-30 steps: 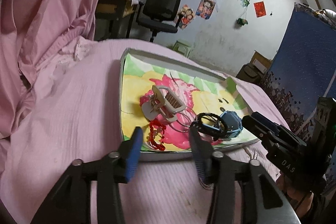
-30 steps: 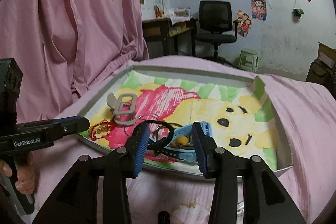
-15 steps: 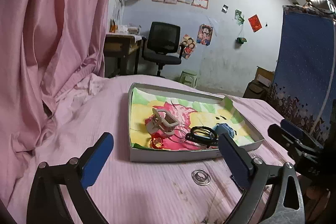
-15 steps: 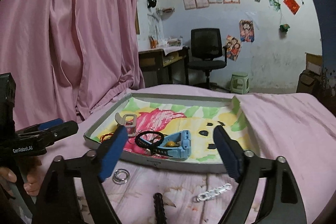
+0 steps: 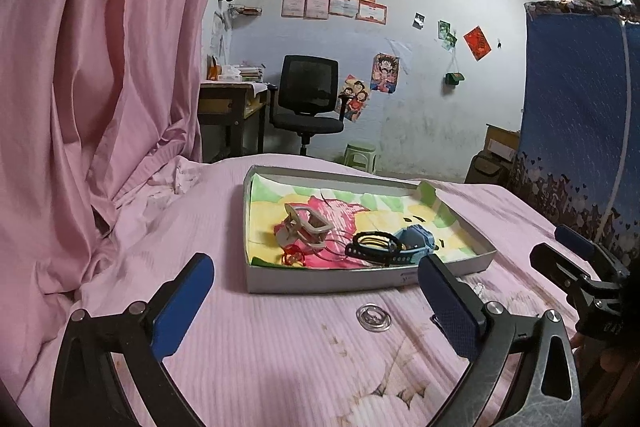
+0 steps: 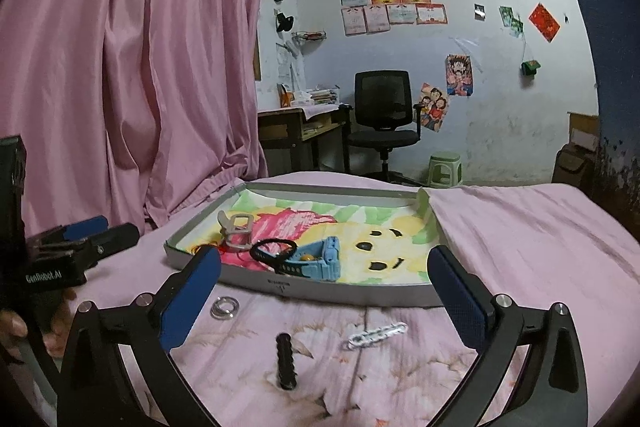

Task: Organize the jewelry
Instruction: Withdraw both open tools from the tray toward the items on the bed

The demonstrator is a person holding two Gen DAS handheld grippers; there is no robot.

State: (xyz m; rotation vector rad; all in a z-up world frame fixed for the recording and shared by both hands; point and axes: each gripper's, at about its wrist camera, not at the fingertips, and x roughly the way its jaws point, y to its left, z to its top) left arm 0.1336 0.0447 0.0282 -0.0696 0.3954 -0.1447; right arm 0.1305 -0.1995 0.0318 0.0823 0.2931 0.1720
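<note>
— Both tongs? Left tongs (image 5: 316,301) spread wide, right tongs (image 6: 324,291) opening wide too, nothing between.

— Why so wide? Ready to grab, probably.

— Jewelry? Blue watch (image 6: 320,261) and hair clip (image 6: 236,231) in the tray (image 6: 320,289); silver rings (image 6: 225,307), chain (image 6: 376,335), black piece (image 6: 286,361) loose on the bed (image 6: 520,227), just outside.
</note>
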